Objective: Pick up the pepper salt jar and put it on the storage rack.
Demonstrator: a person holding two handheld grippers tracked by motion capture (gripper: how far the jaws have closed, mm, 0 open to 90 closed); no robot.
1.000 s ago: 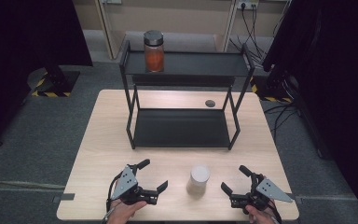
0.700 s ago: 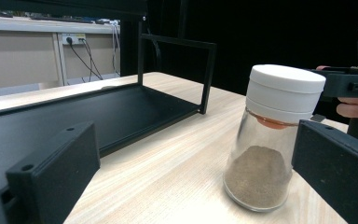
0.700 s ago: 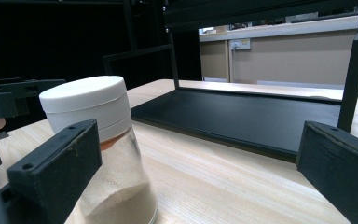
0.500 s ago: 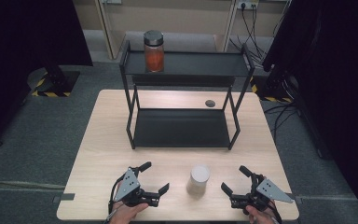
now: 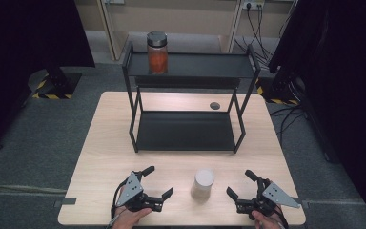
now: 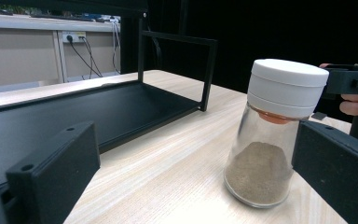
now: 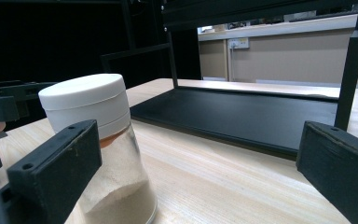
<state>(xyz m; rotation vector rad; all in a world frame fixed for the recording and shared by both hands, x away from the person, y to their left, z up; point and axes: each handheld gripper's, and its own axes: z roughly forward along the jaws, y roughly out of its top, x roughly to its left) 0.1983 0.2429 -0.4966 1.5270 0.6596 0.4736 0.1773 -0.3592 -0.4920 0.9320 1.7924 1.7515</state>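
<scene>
While the shaker [image 5: 203, 183] stands upright between us | our left gripper [image 5: 158, 182] gapes, released | our right gripper [image 5: 240, 184] gapes, touching nothing.

You're working at a pale wood-grain worktop [image 5: 114, 143] standing on grey carpeted floor [image 5: 43, 133]. A black two-tier metal rack [image 5: 186, 131] stands on its far half. Black curtains [image 5: 24, 43] hang to your left and right, leaving both sides dark. Straight ahead you see a beige wall [image 5: 195, 19] with a socket [image 5: 249, 5] and black cables [image 5: 257, 33] trailing down to the floor. Yellow-and-black hazard tape [image 5: 52, 95] marks a stand's base at the far left, and more lies at the far right.
</scene>
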